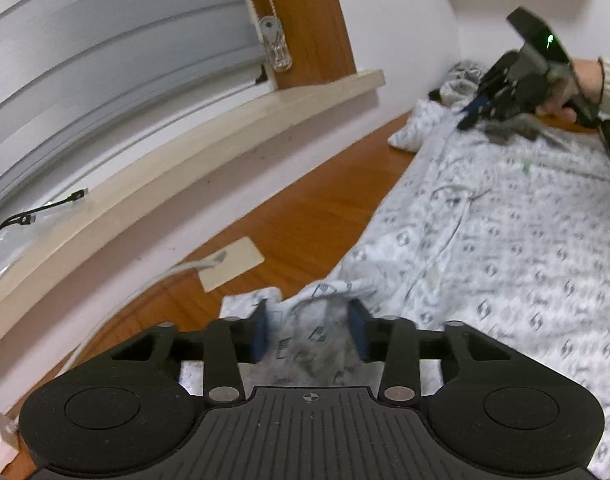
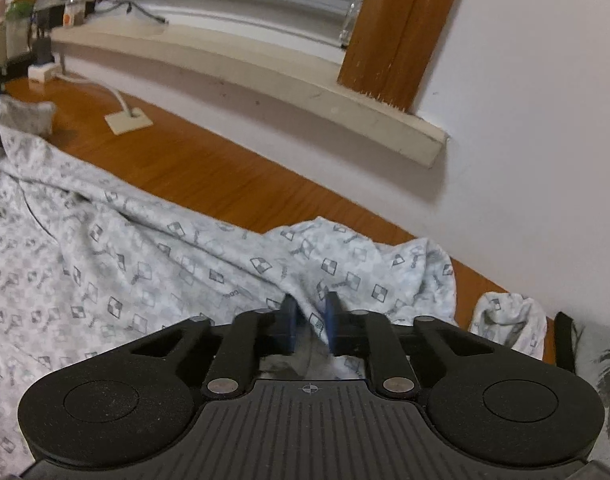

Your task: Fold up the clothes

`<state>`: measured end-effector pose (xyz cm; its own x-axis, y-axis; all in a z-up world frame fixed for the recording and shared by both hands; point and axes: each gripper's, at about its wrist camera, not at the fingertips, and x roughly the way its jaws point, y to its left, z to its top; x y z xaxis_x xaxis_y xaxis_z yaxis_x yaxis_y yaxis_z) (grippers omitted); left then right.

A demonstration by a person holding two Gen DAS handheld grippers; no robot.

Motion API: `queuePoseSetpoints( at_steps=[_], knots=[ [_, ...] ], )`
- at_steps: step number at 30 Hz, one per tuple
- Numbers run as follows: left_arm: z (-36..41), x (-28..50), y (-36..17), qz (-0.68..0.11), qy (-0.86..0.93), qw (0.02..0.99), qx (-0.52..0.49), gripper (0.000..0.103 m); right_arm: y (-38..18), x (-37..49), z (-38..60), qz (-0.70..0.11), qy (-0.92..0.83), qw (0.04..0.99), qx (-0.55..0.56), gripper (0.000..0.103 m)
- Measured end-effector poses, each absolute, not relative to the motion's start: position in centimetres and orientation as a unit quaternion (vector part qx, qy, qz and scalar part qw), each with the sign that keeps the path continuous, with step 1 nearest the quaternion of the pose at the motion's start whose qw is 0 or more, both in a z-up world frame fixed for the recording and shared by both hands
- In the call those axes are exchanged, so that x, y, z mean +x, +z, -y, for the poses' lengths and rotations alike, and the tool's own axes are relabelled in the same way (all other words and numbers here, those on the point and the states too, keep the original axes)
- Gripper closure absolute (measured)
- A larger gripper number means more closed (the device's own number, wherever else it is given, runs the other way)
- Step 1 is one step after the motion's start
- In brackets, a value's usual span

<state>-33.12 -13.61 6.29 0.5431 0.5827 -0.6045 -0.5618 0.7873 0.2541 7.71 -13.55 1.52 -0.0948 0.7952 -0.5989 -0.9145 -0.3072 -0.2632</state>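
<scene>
A white garment with a grey diamond print [image 1: 505, 232] lies spread on a wooden floor [image 1: 305, 220]. In the left wrist view my left gripper [image 1: 309, 330] is at the garment's near edge, and a bunched fold fills the space between its blue pads. In the right wrist view my right gripper [image 2: 311, 320] has its pads nearly together, pinching a ridge of the same garment [image 2: 145, 264]. The left wrist view also shows the right gripper [image 1: 471, 114] far off at the cloth's other end, held by a hand.
A white wall and a pale window sill [image 1: 225, 136] run along the floor's far side. A floor socket plate [image 2: 128, 120] with a white cable sits near the wall. A grey-white clothes heap [image 1: 463, 80] fills the corner. A small patterned piece [image 2: 509, 324] and a dark printed cloth [image 2: 609, 380] lie at the right.
</scene>
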Motion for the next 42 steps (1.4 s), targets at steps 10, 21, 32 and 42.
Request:
queuePoseSetpoints(
  at_steps=[10, 21, 32, 42],
  knots=[
    [14.1, -36.9, 7.7, -0.311, 0.373, 0.874, -0.018, 0.067, 2.3, 8.8, 15.4, -0.023, 0.681, 0.667, -0.303, 0.100],
    [11.1, -37.5, 5.5, -0.305, 0.367, 0.872, -0.112, 0.059, -2.8, 8.3, 15.3, -0.044, 0.673, 0.661, -0.329, 0.099],
    [17.3, -40.2, 6.3, -0.279, 0.387, 0.873, -0.097, 0.099, -3.1, 8.1, 15.5, -0.033, 0.672, 0.664, -0.325, 0.099],
    [16.5, -42.4, 5.7, -0.262, 0.397, 0.867, -0.150, 0.076, -3.3, 8.0, 15.4, -0.027, 0.670, 0.664, -0.330, 0.099]
  ],
)
